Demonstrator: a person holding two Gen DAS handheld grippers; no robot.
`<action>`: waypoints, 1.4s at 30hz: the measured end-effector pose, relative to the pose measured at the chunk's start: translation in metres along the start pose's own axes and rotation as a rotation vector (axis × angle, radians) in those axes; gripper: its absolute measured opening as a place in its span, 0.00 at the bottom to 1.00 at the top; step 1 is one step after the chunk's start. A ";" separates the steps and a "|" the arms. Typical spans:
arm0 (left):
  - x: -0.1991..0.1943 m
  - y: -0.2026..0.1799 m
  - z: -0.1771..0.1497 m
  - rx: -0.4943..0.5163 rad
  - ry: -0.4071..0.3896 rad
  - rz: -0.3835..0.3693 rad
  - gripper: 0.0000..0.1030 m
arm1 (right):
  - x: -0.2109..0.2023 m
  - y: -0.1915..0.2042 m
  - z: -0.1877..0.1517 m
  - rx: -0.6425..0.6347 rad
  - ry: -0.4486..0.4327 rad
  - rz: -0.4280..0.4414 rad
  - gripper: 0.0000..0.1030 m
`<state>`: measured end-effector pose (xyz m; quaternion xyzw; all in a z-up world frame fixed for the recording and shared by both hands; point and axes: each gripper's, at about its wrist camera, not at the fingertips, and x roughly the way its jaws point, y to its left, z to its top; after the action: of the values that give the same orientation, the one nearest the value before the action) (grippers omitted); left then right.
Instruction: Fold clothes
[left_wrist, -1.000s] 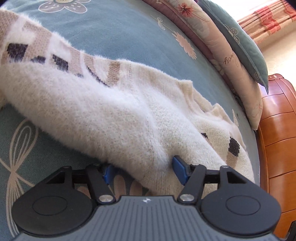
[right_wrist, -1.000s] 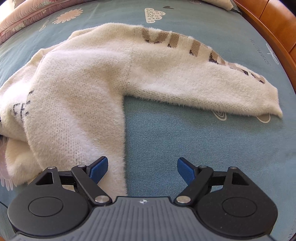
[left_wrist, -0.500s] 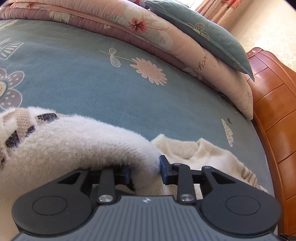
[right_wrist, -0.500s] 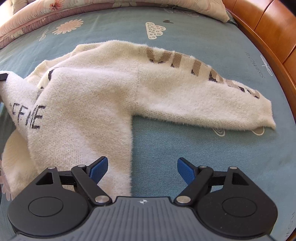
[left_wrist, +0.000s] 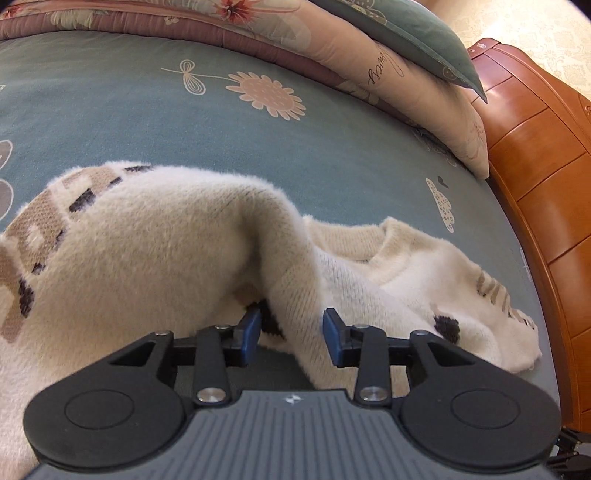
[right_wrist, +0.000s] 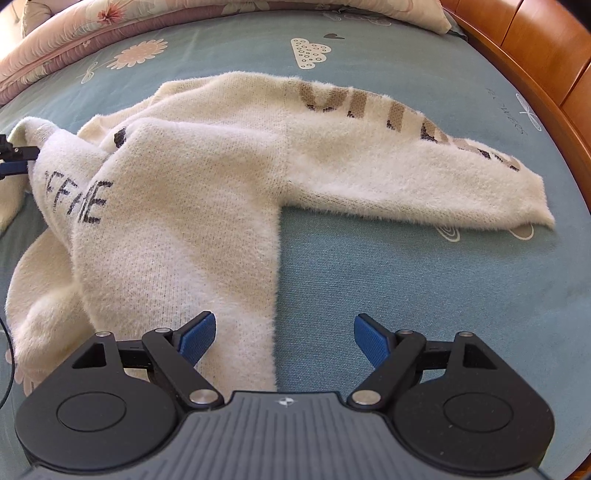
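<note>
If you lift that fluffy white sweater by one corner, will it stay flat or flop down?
It would probably flop: the sweater already sags in soft folds where the left hand-held gripper, its jaws opening around a fold, has it raised. It looks light and fuzzy, so likely not slippery. The long sleeve lying flat on the bed sheet would likely dangle.

Left gripper (left_wrist: 291, 334): angled downward, blue pads (left_wrist: 252, 334) parallel, jaws opening, fold of sweater (left_wrist: 299, 295) between them, right-hand pad just clear of the knit. Right gripper (right_wrist: 284, 338): pitched steeply downward, jaws spread wide, blue fingertips (right_wrist: 197, 336) splayed outward, nothing gripped, hovering over sweater's side edge.
</note>
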<state>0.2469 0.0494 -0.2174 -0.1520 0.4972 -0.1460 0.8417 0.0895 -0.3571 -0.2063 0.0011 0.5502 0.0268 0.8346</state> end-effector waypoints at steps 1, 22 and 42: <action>-0.004 0.000 -0.008 0.015 0.028 0.003 0.36 | -0.001 0.000 0.000 0.003 -0.003 0.003 0.83; 0.043 0.014 -0.044 0.077 0.381 -0.203 0.63 | 0.007 -0.012 -0.016 0.105 0.030 0.089 0.83; 0.064 0.029 -0.047 0.006 0.544 -0.402 0.33 | 0.017 -0.033 -0.040 0.273 0.083 0.111 0.83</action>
<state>0.2376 0.0450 -0.3011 -0.2000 0.6631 -0.3457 0.6330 0.0605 -0.3906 -0.2385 0.1439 0.5818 -0.0021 0.8005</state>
